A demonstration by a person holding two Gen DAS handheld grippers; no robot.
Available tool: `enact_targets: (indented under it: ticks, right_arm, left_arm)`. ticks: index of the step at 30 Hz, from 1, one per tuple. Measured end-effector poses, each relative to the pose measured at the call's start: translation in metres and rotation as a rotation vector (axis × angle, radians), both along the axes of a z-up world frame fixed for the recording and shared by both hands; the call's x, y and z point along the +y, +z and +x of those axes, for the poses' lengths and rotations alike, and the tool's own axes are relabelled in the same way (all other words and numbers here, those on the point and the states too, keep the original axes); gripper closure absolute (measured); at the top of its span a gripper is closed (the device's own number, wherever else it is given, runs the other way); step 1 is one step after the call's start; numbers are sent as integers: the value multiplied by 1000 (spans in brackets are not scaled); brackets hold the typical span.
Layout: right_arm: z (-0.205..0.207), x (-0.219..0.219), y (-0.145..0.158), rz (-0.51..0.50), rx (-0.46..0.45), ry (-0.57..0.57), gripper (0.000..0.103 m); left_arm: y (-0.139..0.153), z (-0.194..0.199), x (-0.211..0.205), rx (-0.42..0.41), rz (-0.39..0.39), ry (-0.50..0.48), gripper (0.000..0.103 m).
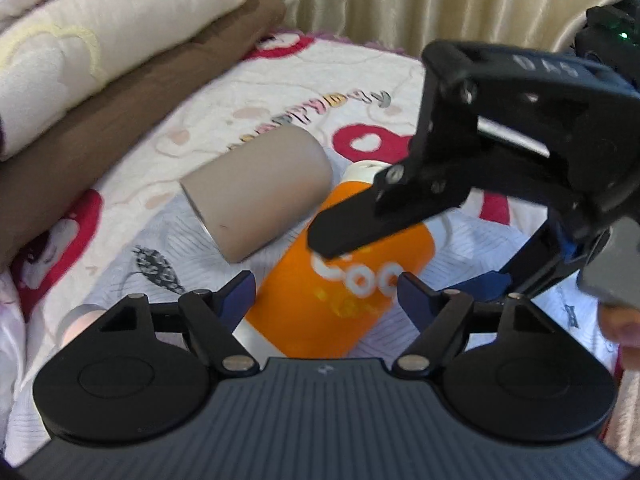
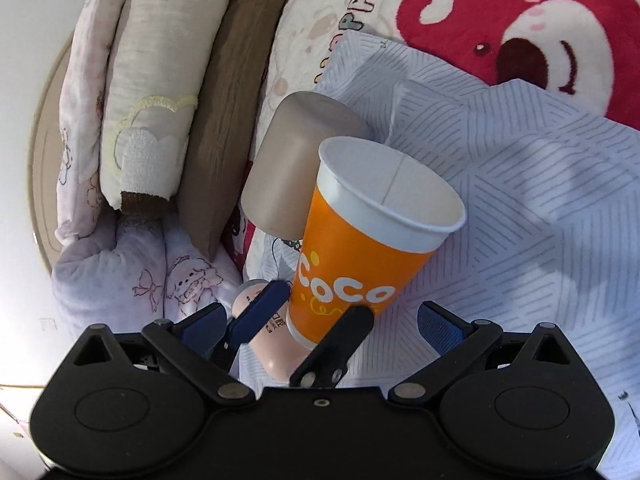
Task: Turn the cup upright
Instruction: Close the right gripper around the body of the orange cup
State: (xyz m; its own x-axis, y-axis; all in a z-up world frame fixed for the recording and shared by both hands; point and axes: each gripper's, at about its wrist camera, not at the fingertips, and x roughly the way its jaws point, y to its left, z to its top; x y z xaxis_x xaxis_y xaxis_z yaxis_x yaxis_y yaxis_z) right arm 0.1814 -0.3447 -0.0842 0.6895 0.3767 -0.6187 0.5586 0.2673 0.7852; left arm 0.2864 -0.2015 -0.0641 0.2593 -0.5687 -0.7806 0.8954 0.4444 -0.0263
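An orange paper cup marked "CoCo" point(image 1: 352, 280) lies tilted on a striped cloth, its base toward my left gripper. My left gripper point(image 1: 326, 294) is open, its blue pads on either side of the cup's base. In the right wrist view the same cup point(image 2: 360, 248) shows its white open mouth facing up and away. My right gripper point(image 2: 320, 328) is open; in the left wrist view it reaches in from the right, with one black finger point(image 1: 352, 224) over the cup's side. Whether any finger touches the cup I cannot tell.
A taupe cup point(image 1: 256, 196) lies on its side just beyond the orange one, touching it point(image 2: 292, 176). A small pink bottle point(image 2: 268, 328) lies by the cup's base. Folded quilts point(image 1: 100, 52) are stacked at the left. A bear-print blanket point(image 2: 520, 32) covers the bed.
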Motion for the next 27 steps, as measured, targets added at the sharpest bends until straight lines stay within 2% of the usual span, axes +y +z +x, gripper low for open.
enact_targets:
  ticks: [4, 7, 9, 12, 16, 18, 22, 27]
  right_arm:
    - [2, -1, -4, -11, 11, -20, 0]
    - [1, -4, -8, -1, 20, -41, 0]
    - [0, -5, -11, 10, 26, -49, 1]
    - [1, -6, -12, -13, 33, -49, 7]
    - [0, -7, -14, -68, 58, -50, 21]
    - [0, -5, -16, -92, 72, -43, 27]
    - [3, -2, -16, -135, 76, -27, 28]
    - [-5, -2, -13, -145, 66, 18, 28]
  left_arm:
    - [-2, 2, -2, 54, 11, -28, 26]
    - [-5, 3, 0, 95, 5, -21, 33]
    - [-5, 2, 3, 118, -13, -6, 34]
    - [-5, 3, 5, 149, -36, 14, 36]
    - [-4, 2, 7, 180, -58, 26, 40]
    - [-3, 3, 10, 229, -86, 56, 43]
    - [-4, 3, 14, 258, -117, 92, 43]
    - [-5, -8, 19, 259, -108, 92, 43]
